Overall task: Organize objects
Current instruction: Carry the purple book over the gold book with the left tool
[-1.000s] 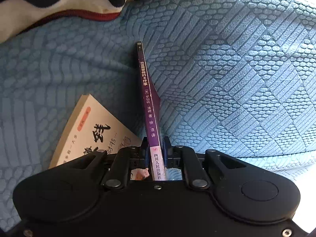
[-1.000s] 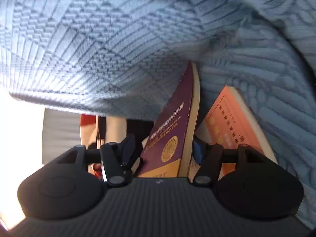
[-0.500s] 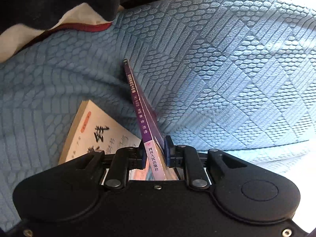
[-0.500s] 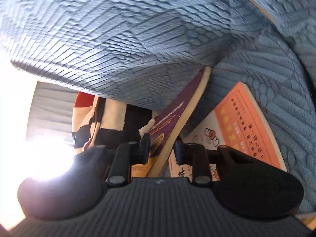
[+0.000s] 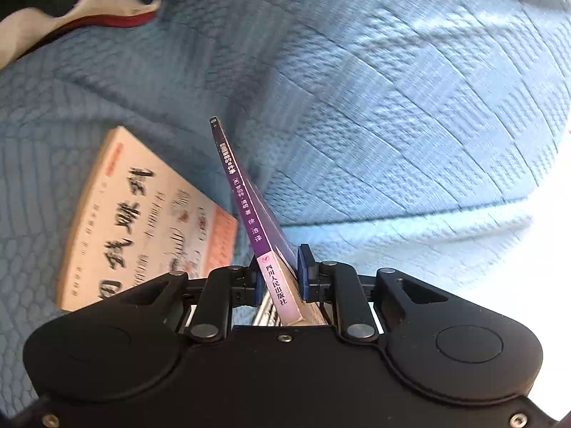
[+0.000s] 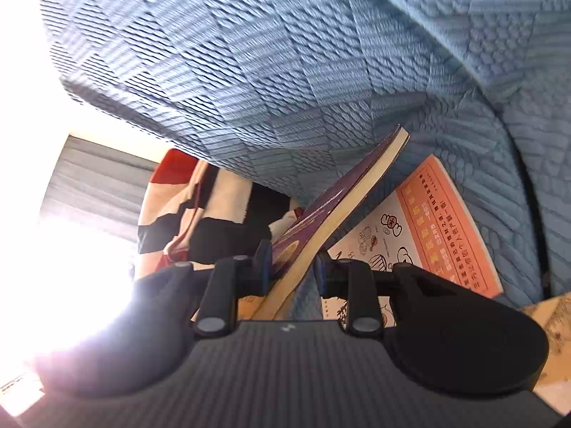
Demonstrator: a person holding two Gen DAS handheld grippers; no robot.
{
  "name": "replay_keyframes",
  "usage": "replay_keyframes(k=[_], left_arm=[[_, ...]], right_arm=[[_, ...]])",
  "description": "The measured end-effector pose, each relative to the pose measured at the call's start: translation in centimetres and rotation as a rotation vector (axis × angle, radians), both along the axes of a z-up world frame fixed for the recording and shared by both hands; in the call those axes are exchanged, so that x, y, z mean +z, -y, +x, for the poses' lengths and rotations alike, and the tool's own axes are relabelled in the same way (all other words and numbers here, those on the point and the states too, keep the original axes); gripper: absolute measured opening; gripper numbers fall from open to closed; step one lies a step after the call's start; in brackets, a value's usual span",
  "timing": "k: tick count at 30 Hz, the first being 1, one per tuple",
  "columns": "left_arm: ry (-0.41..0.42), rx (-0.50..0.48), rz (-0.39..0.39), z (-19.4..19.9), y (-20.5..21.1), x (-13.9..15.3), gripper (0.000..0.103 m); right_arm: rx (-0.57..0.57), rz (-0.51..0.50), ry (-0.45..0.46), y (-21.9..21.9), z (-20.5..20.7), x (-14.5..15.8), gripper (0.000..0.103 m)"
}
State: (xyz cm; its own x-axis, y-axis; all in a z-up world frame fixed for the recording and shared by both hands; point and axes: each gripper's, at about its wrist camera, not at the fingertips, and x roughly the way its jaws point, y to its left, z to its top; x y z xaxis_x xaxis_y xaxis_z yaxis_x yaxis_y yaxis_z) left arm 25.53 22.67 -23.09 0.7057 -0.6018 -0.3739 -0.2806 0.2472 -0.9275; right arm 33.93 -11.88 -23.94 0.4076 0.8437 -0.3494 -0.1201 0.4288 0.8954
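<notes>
A thin purple book (image 5: 242, 196) with white lettering on its spine stands on edge, tilted left, above the blue quilt (image 5: 392, 107). My left gripper (image 5: 280, 267) is shut on its near end. In the right wrist view a purple book (image 6: 339, 196), seemingly the same one, shows its cover and cream page edge and leans right. My right gripper (image 6: 292, 260) is shut on its lower end. Neither view shows the other gripper. A cream and orange book (image 5: 142, 221) lies flat on the quilt beside the purple one; its orange back cover (image 6: 446, 221) appears right of my right gripper.
The quilted blue cover (image 6: 249, 53) fills most of both views and bulges upward. A red, cream and black striped blanket (image 6: 192, 207) lies beyond it, also seen at the top left (image 5: 89, 18). Bright window glare washes out the left side of the right wrist view.
My right gripper closed on the purple book, which it had stood open around. Both grippers lifted, and the book tilted further. More of the cream and orange book now shows.
</notes>
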Motion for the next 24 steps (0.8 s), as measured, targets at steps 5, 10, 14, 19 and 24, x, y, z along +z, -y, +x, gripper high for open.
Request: replay_keyframes(k=[5,10,14,19,24], left_arm=[[0.035,-0.029,0.004,-0.7,1.7,2.3,0.017],[0.065,-0.059,0.026,-1.8,3.1,5.5,0.017],[0.088,-0.096,0.057,-2.1,4.2,8.2,0.017],[0.116,-0.136,0.074,-2.9,5.5,11.3,0.018],[0.141,-0.165,0.086,-3.7,6.9,14.0,0.018]], right_arm=[[-0.018,-0.005,0.038,1.7,-1.1,2.4,0.028],[-0.038,0.005,0.070,3.2,-2.5,4.7,0.028],[-0.058,0.022,0.081,4.2,-3.9,6.4,0.028],[-0.080,0.036,0.117,5.6,-5.9,9.0,0.028],[-0.095,0.040,0.145,7.1,-7.8,11.3,0.028]])
